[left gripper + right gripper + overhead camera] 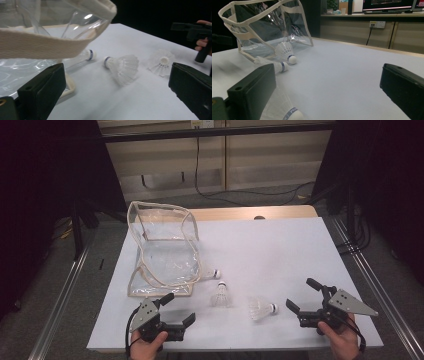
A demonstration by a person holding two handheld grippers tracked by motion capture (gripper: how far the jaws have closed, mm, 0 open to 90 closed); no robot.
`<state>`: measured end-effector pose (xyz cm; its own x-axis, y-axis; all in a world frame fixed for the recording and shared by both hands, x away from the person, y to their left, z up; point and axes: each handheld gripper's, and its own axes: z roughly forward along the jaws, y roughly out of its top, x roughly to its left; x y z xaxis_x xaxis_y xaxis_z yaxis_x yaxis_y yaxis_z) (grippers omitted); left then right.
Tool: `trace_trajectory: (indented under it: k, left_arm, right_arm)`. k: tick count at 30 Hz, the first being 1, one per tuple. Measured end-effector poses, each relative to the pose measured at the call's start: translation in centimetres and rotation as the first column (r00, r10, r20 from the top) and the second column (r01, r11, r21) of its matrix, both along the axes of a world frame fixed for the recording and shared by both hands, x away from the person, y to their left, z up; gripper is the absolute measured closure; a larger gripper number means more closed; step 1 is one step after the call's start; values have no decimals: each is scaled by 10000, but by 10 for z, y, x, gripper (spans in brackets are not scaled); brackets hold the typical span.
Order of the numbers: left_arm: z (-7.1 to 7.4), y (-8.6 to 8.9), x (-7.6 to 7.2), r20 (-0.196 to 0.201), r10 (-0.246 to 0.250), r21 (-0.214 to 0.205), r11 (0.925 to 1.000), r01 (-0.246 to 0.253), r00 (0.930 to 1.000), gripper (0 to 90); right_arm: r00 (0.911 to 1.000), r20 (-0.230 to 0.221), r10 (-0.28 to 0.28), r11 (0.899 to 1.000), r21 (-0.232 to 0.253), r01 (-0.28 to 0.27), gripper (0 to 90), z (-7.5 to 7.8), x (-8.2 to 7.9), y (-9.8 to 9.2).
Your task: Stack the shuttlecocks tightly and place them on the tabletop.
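On the white sheet-covered surface [280,255], seen from the high view, three white feathered shuttlecocks lie in a loose row between the two grippers and a clear plastic bag with cream fabric edging [162,247]. From the middle of the surface the bag stands at about 10 o'clock, its mouth gaping upward and its walls slumped.

At the bag's lower right corner, the first shuttlecock [210,273] lies with its cork tip pointing toward 3 o'clock; in the left gripper view its feathers [75,61] seem to reach under the bag's edging, though I cannot tell whether they touch it. Just beside it, toward 5 o'clock, the second shuttlecock [220,295] rests with its cork toward 12 o'clock. The third shuttlecock [261,308] lies farther toward 3 o'clock, cork tip facing the right gripper.

At roughly 7 o'clock the left gripper [179,309], held in a hand at the near edge, has its jaws spread wide with nothing between them, near the bag's front corner. At roughly 4 o'clock the right gripper [305,295] is likewise spread wide and holds nothing; the third shuttlecock sits near its lower jaw, apart from it, and its cork [294,115] shows low in the right gripper view
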<state>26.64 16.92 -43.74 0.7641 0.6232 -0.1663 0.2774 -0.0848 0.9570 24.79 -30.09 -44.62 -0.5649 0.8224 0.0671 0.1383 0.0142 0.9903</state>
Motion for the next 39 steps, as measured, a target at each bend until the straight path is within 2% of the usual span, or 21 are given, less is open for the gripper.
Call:
trace_trajectory:
  k: [4, 7, 13, 16, 19, 24, 31, 33, 39]
  left_arm:
    - [3, -8, -2, 50, -92, -138, 9999, 93, 9999, 13]
    - [4, -16, 0, -79, -138, -423, 9990, 135, 9999, 13]
    - [5, -32, -2, -121, -443, -416, 9982, 438, 9989, 16]
    - [6, -37, -3, -101, -598, -286, 9978, 595, 9982, 16]
    - [7, -42, -3, -150, -581, -401, 9975, 574, 9982, 15]
    - [9, -51, -2, -135, -600, -300, 9978, 596, 9981, 15]
    - [14, -71, -5, -10, -1061, -179, 9942, 1061, 9944, 20]
    - [14, -77, -5, -17, -1150, -253, 9930, 1150, 9934, 21]
    - [19, -90, -4, 70, -1208, 90, 9926, 1207, 9927, 22]
  right_arm:
    - [10000, -19, 65, 10000, -26, -65, 0, -1, 2, 1]
    - [9999, -133, 86, 10000, 17, -86, 0, -3, 2, 0]
    - [9997, -186, -136, 9999, 70, 138, 0, -2, 0, -7]
    - [9996, -192, -207, 9994, 261, 212, 0, -1, 1, -9]
    - [9998, -129, -159, 9997, 205, 162, 0, -1, 2, -8]
    - [9999, -137, -97, 9998, 193, 100, 0, -1, 2, -7]
    - [9996, -155, -238, 9996, 114, 239, 0, -1, 1, -10]
    - [9997, -117, -227, 9997, 99, 228, 0, 0, 1, -10]
    - [9997, -63, -227, 9997, 90, 227, 0, 1, 1, -11]
